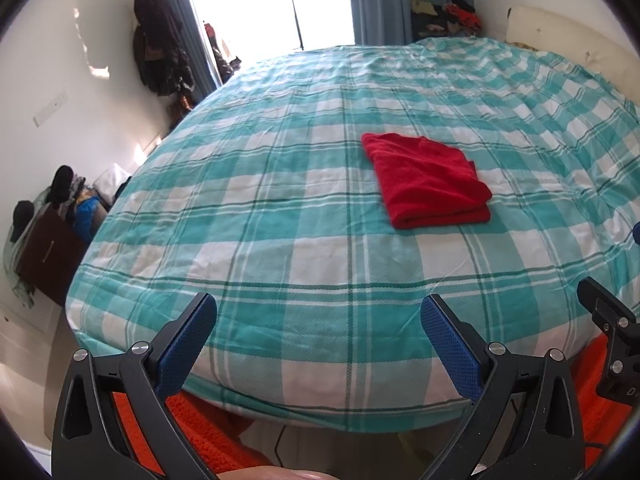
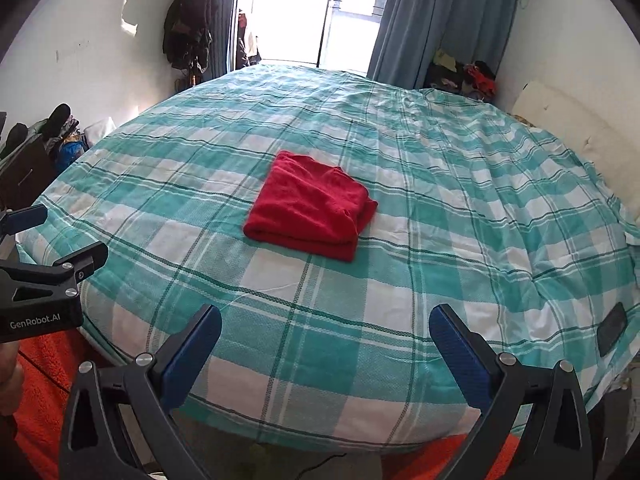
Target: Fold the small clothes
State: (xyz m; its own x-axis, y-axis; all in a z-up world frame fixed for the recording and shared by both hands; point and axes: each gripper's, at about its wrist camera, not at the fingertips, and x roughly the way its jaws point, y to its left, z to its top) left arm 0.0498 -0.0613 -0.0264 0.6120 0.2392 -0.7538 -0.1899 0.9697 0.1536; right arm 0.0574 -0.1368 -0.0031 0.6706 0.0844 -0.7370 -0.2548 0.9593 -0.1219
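Note:
A red garment [image 1: 428,180] lies folded into a neat rectangle on the teal and white plaid bed cover [image 1: 280,216]; it also shows in the right wrist view [image 2: 312,210]. My left gripper [image 1: 319,304] is open and empty, held above the near edge of the bed, well short of the garment. My right gripper [image 2: 325,314] is open and empty too, also back at the near edge. The left gripper's black body [image 2: 40,284] shows at the left of the right wrist view, and the right gripper's body [image 1: 612,340] at the right of the left wrist view.
A dark flat phone-like object [image 2: 612,328] lies on the bed cover at the right edge. An orange fleece [image 1: 208,432] hangs below the bed's near edge. Clothes piles [image 2: 464,74] sit by the curtains, and a box with clutter [image 1: 44,248] stands left of the bed.

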